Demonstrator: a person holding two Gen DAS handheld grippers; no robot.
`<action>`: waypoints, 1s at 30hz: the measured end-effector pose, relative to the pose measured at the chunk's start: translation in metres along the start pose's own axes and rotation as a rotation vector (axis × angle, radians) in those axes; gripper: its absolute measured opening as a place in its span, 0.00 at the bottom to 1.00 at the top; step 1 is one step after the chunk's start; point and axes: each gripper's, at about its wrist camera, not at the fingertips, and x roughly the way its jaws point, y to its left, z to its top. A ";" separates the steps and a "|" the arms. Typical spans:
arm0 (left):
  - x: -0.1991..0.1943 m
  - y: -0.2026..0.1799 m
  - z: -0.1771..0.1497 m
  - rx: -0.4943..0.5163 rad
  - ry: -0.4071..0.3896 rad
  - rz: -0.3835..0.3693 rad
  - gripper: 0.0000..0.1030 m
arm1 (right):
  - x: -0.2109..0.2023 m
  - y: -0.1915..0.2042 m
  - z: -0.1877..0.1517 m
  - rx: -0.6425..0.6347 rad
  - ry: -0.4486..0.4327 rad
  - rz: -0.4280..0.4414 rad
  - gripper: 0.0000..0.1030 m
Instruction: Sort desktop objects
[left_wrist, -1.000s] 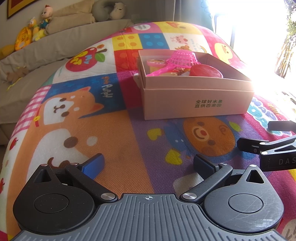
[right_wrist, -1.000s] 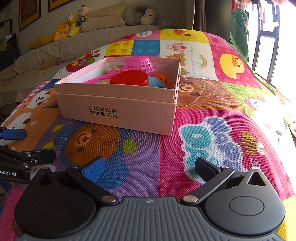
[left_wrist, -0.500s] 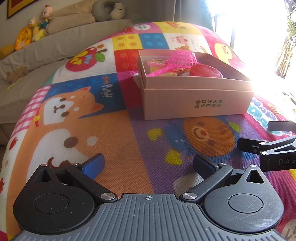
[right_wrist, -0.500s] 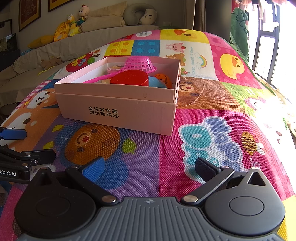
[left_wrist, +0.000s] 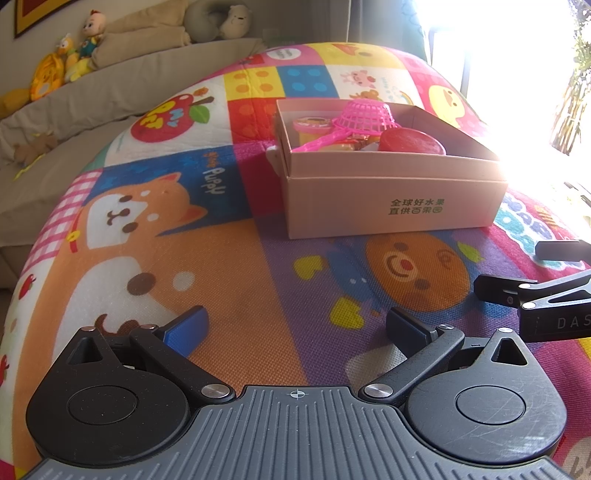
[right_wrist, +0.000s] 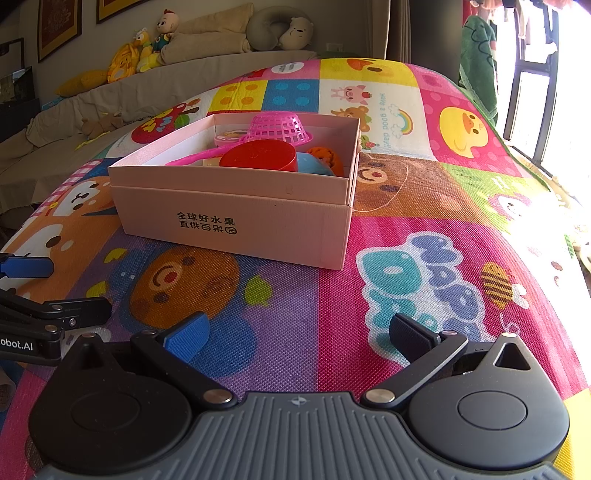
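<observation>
A pink cardboard box (left_wrist: 391, 199) (right_wrist: 236, 218) stands on the colourful play mat. It holds a pink mesh strainer (left_wrist: 365, 114) (right_wrist: 279, 127), a red round lid (left_wrist: 412, 142) (right_wrist: 258, 157), a small pink tub (left_wrist: 312, 125), a blue piece (right_wrist: 314, 164) and an orange toy (right_wrist: 327, 155). My left gripper (left_wrist: 295, 325) is open and empty, low over the mat, in front of the box. My right gripper (right_wrist: 297, 332) is open and empty, also in front of the box. Each gripper shows at the edge of the other's view: the right one (left_wrist: 535, 288), the left one (right_wrist: 37, 295).
The play mat (left_wrist: 229, 280) (right_wrist: 424, 206) covers the surface around the box. A grey sofa (left_wrist: 92, 96) with plush toys (right_wrist: 147, 48) and a neck pillow stands behind. A bright window (left_wrist: 498, 74) is at the right.
</observation>
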 end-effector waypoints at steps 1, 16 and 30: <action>0.000 0.000 0.000 -0.001 0.000 -0.002 1.00 | 0.000 0.000 0.000 0.000 0.000 0.000 1.00; 0.001 0.001 -0.001 -0.003 -0.002 -0.007 1.00 | 0.000 0.000 0.000 0.001 0.000 -0.001 1.00; 0.001 0.001 -0.001 -0.002 -0.001 -0.006 1.00 | 0.000 0.000 0.000 0.001 0.000 -0.001 1.00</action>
